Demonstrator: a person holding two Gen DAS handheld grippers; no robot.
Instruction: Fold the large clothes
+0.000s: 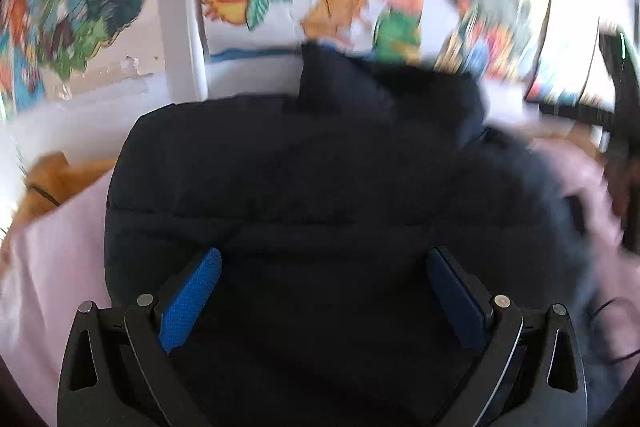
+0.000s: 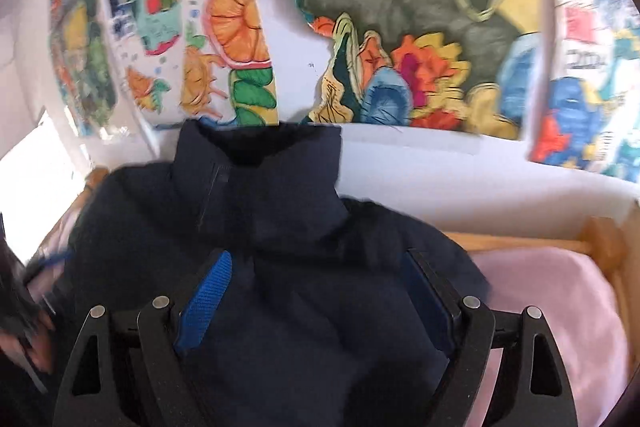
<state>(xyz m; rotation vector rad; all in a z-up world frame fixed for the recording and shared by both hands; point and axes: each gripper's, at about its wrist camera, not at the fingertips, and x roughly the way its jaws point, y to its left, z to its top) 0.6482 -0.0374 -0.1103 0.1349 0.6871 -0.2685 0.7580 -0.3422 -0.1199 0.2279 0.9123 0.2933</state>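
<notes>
A dark navy puffer jacket (image 1: 312, 179) lies on a pink sheet (image 1: 52, 267), its collar toward the wall. My left gripper (image 1: 324, 263) is open, its blue-padded fingers (image 1: 192, 295) spread just above the jacket's body, nothing between them. In the right wrist view the same jacket (image 2: 280, 227) shows its upright collar (image 2: 256, 155) and a zip. My right gripper (image 2: 320, 275) is open over the jacket just below the collar, with fabric bulging between the spread fingers (image 2: 208, 299) but not pinched. Both views are motion-blurred.
A wall with colourful drawings (image 2: 360, 27) stands right behind the bed. A wooden bed frame (image 2: 560, 243) edges the pink sheet (image 2: 552, 327) on the right. An orange cloth (image 1: 60, 179) lies at the left. A dark object (image 1: 616, 107) stands at the far right.
</notes>
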